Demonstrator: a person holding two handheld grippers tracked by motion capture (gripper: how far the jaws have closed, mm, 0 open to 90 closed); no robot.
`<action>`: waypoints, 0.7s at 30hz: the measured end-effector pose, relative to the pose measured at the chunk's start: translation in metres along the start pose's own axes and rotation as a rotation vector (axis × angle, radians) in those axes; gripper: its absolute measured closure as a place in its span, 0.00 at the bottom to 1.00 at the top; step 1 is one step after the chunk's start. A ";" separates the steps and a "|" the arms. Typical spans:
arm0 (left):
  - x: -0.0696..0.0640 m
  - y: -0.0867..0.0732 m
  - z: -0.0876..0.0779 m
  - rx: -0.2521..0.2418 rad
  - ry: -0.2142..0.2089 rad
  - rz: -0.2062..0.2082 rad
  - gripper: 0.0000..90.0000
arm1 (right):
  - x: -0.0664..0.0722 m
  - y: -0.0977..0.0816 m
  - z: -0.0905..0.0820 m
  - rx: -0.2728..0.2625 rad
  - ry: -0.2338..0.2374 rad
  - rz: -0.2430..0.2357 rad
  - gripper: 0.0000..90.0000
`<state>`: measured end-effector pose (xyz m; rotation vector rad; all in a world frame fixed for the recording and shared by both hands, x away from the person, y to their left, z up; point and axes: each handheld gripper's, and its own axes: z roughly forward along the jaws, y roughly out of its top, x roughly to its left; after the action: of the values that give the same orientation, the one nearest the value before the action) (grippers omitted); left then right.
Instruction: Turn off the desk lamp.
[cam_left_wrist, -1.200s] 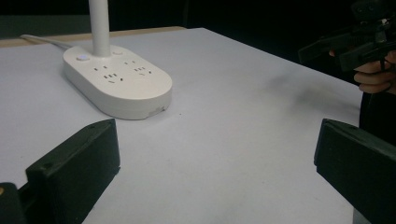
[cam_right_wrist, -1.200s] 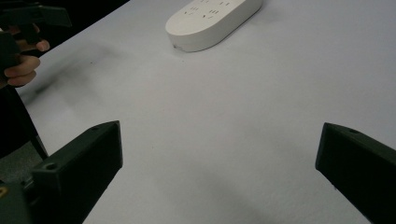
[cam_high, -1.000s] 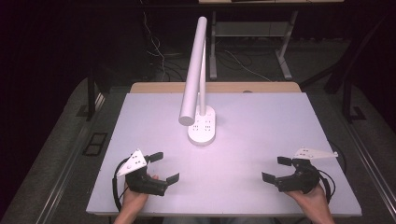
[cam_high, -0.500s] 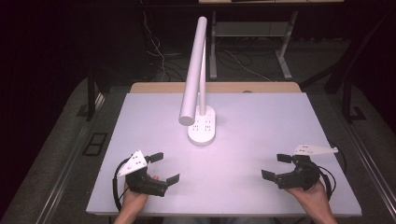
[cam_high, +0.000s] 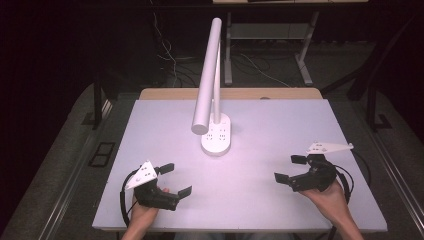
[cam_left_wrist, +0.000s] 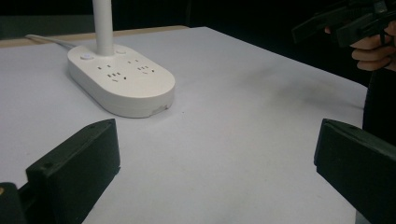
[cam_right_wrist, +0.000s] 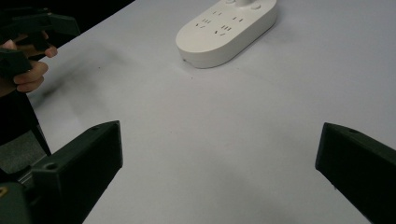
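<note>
High view looks down; both gripper views face the lamp base (cam_left_wrist: 121, 81) low.

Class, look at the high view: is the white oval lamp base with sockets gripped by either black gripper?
No: the white oval lamp base stands alone mid-table, while the left gripper and right gripper sit apart near the front edge, jaws spread.

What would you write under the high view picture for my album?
Two open grippers, left and right, wait by a white desk lamp.
</note>
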<state>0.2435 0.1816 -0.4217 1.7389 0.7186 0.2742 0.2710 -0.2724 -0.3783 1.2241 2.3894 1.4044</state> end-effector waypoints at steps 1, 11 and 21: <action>0.000 0.000 0.000 0.000 -0.001 0.000 0.00 | 0.000 0.000 0.000 0.000 0.000 0.000 0.01; 0.000 0.000 0.000 0.002 0.001 0.000 0.00 | -0.004 0.013 0.009 0.016 0.003 -0.001 0.01; 0.000 0.000 0.000 0.007 -0.005 0.004 0.00 | -0.004 0.029 0.019 0.034 0.007 -0.029 0.01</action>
<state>0.2434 0.1812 -0.4217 1.7473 0.7136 0.2697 0.2995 -0.2546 -0.3680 1.1894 2.4358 1.3676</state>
